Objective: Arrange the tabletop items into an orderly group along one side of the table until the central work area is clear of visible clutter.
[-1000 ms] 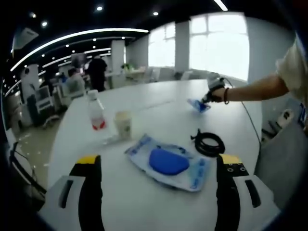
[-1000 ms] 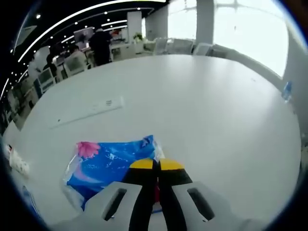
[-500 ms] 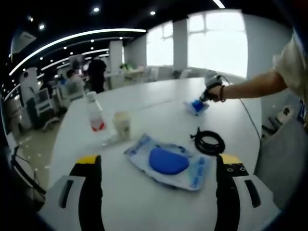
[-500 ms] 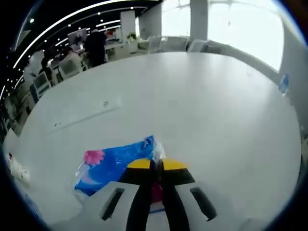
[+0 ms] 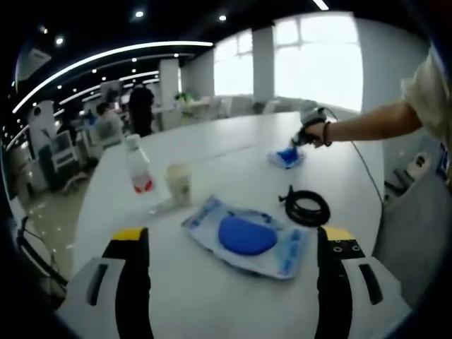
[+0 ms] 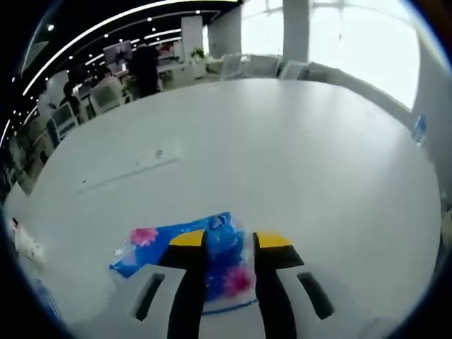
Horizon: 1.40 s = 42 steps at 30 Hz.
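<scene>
Since the earlier frame, the right gripper (image 6: 229, 244) has parted its jaws, which were clenched on the blue packet (image 6: 194, 247); the packet now lies released between them on the far side of the counter (image 6: 282, 155). From left to right nearer by stand a bottle (image 5: 140, 164), a cup (image 5: 180, 183), a blue pouch (image 5: 247, 236) and a cable coil (image 5: 307, 208). The left gripper (image 5: 229, 244) hangs released, the pouch lying straight ahead between its jaws, long axis crosswise, so the left hand is nearer.
</scene>
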Tool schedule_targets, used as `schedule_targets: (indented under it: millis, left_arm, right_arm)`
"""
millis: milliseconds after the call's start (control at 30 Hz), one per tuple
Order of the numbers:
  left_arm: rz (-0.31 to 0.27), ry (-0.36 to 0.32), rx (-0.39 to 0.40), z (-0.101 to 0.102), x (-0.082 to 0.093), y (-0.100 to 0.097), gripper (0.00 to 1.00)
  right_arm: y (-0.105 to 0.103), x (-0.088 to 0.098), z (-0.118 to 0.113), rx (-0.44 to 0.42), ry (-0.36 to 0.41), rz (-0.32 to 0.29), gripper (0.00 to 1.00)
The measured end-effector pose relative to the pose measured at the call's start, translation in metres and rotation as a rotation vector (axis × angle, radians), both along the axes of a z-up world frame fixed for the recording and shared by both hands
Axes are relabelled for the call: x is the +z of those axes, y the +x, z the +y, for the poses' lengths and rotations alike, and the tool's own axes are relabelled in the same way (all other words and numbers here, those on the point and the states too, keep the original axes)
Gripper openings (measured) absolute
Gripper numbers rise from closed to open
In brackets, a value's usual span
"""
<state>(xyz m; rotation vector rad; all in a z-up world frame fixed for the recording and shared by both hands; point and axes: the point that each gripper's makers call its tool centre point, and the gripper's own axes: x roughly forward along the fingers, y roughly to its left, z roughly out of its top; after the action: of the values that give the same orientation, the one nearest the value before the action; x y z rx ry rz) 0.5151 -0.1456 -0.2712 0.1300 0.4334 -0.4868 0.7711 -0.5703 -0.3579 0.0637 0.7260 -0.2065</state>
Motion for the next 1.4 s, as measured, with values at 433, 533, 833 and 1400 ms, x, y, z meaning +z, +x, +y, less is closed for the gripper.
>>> schedule_targets:
  millis: [433, 533, 833, 1400]
  left_arm:
    - [-0.008, -0.003, -0.011, -0.005, 0.002, 0.0, 0.96]
    - [-0.003, -0.003, -0.007, -0.005, 0.001, 0.0, 0.98]
    - [-0.004, -0.012, -0.023, -0.01, 0.001, 0.002, 0.99]
    - [0.005, -0.003, -0.028, -0.012, 0.007, 0.002, 0.99]
  right_arm:
    - [0.006, 0.014, 0.018, 0.177, -0.003, -0.048, 0.64]
    - [0.004, 0.014, 0.022, 0.21, 0.0, -0.055, 0.7]
    - [-0.004, 0.017, 0.045, 0.355, 0.06, -0.089, 0.92]
    - [-0.033, 0.035, 0.061, 0.473, 0.094, -0.118, 0.99]
